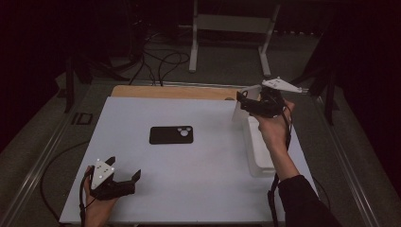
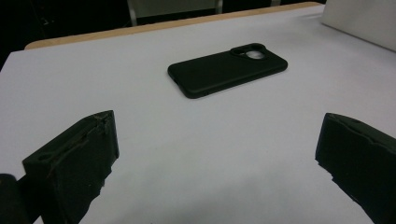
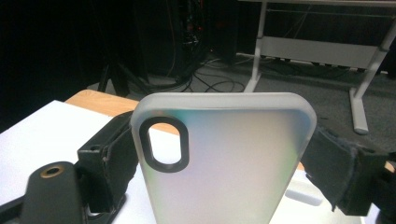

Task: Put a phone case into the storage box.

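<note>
A black phone point(image 1: 171, 135) lies flat, back up, in the middle of the white table top point(image 1: 198, 189); its round camera ring faces right. My left gripper point(image 1: 124, 169) rests near the front left corner, open and holding nothing. In the left gripper view the phone point(image 2: 227, 70) lies ahead of the wide-apart jaws of that gripper point(image 2: 215, 158). My right gripper point(image 1: 246, 101) is raised at the far right, shut on a frosted white phone case point(image 1: 239, 113). In the right gripper view the case point(image 3: 224, 158) stands upright between both jaws, its black-rimmed camera cutout at upper left.
A white rectangular tray point(image 1: 259, 151) sits along the table's right side, below the right hand; its corner point(image 2: 364, 21) shows in the left gripper view. A wooden edge point(image 1: 170, 91) runs along the table's far side. Cables and a white frame stand on the floor beyond.
</note>
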Available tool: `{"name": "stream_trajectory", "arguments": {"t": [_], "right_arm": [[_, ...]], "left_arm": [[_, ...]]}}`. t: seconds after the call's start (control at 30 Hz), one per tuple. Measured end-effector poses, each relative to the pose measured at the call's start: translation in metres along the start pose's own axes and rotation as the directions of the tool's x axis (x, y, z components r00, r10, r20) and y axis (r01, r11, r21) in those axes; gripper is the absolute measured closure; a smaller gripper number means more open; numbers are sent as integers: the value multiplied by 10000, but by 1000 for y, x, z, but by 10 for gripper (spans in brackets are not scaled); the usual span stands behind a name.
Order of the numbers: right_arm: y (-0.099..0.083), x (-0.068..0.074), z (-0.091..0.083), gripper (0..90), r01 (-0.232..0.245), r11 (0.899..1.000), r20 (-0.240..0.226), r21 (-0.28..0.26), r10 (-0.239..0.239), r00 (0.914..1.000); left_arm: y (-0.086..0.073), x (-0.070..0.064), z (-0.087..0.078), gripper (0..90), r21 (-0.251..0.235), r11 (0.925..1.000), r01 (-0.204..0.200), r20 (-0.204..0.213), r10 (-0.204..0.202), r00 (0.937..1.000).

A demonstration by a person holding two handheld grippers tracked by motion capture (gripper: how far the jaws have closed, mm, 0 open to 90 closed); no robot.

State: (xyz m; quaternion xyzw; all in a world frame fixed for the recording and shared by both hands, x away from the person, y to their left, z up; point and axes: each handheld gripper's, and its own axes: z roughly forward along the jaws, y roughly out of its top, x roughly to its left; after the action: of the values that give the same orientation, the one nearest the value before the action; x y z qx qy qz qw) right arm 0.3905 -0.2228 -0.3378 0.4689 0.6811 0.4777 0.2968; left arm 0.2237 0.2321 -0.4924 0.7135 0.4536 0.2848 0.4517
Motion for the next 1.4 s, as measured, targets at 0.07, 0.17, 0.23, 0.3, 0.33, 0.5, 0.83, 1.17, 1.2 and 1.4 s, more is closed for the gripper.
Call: {"name": "stream_trajectory", "arguments": {"t": [0.07, 0.17, 0.23, 0.3, 0.33, 0.5, 0.83, 1.17, 1.2, 1.4], "right_arm": [[1, -3, 1, 167, -81, 10000, 61, -22, 81, 9999], [3, -7, 3, 166, -104, 9999, 223, 3, 104, 9997], [4, -11, 6, 167, -159, 9999, 368, 46, 157, 9992], [4, -16, 8, 167, -317, 9994, 457, 98, 313, 9985], [4, -18, 9, 167, -350, 9993, 473, 123, 344, 9983], [2, -28, 13, 166, -571, 9982, 773, 207, 554, 9955], [-2, -45, 21, 167, -978, 9943, 1353, 427, 912, 9866], [-8, -64, 29, 166, -1373, 9887, 2038, 599, 1225, 9713], [-8, -66, 30, 166, -1437, 9879, 2076, 591, 1286, 9697], [-13, -70, 39, 166, -1479, 9853, 2319, 860, 1246, 9647]], "left_arm": [[0, 0, 0, 0, -13, 10000, -8, 10, 8, 10000], [0, 0, 0, 0, 3, 10000, -8, 2, 8, 10000], [0, 0, 0, 0, -4, 10000, 2, 18, -2, 10000], [0, 0, 0, 0, 7, 10000, -9, -9, 9, 10000], [0, 0, 0, 0, 10, 10000, 0, 0, 0, 10000], [0, -1, 0, 0, 22, 10000, -2, 6, 2, 10000], [0, -1, 0, 0, 18, 10000, -4, -7, 4, 10000], [0, -2, 0, 0, 2, 10000, -40, 11, 40, 10000], [0, -2, 0, 0, 20, 10000, -46, 10, 46, 10000], [0, -1, -1, 0, -6, 10000, 9, -11, -9, 10000]]}}
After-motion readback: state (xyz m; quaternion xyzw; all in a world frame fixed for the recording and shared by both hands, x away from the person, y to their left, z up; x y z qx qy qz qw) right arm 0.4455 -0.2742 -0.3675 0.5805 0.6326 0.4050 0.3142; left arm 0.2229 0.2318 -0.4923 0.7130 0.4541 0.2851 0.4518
